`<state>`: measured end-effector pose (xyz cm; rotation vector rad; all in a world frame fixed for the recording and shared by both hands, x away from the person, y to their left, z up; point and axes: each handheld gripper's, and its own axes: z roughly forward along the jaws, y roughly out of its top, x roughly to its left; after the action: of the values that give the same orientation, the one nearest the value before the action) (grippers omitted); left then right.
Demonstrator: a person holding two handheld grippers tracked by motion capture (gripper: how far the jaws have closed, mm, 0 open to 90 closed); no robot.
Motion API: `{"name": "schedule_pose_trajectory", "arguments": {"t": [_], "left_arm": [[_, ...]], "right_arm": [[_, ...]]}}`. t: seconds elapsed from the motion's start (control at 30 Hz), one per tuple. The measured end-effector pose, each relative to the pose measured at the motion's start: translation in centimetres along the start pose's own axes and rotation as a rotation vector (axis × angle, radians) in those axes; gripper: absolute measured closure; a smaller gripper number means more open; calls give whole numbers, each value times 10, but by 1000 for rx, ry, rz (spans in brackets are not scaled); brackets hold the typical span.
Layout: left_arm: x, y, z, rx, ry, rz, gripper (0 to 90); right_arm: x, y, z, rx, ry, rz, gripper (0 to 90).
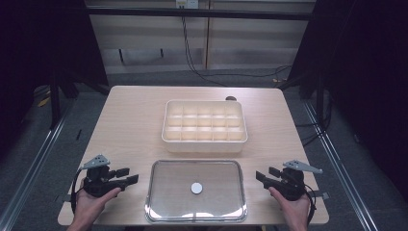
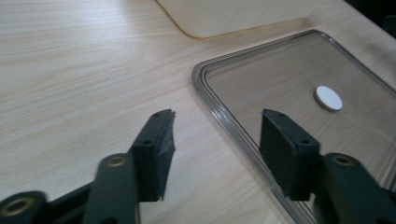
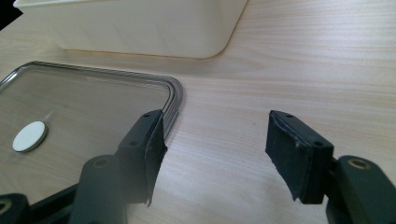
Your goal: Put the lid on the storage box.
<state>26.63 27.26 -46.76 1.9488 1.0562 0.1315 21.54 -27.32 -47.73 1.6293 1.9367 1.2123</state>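
The clear tray (image 1: 159, 211) lies at the near edge of the desk (image 1: 130, 120), midway between the two hands, and the white disc (image 1: 196, 187) sits alone near its middle — a natural staging spot, since either tool could reach in from its side. Beyond it, toward the desk's centre, stands the cream compartment box (image 1: 204, 143), its long side parallel to the tray's far rim, likely the place small parts are meant to go. The left gripper (image 1: 126, 175) rests by the desk's near-left corner and the right gripper (image 1: 262, 176) by the near-right corner, each aimed inward at the tray; both have their jaws spread wide with nothing between them, as the two gripper views confirm. The box's cells look bare from the high view, though their floors are pale and washed out — hard to be sure. A small dark object (image 1: 231, 98) at the far edge is too small to identify.
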Motion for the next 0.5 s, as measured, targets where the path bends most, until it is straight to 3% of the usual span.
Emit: {"name": "schedule_pose_trajectory", "arguments": {"t": [0.1,0.3,0.33,0.47,0.5], "left_arm": [[-1,1,-1,-2,-25,-10,494],[0,1,-4,3,2,-29,499],[1,2,-5,5,9,-46,499],[-1,4,-5,19,16,-38,485],[-4,9,-6,7,14,-20,485]], "right_arm": [[2,1,0,-5,12,1,372],[9,1,1,42,0,-41,408],[10,1,1,68,29,-16,337],[12,5,1,99,74,-4,329],[16,9,-1,82,87,-15,330]]}}
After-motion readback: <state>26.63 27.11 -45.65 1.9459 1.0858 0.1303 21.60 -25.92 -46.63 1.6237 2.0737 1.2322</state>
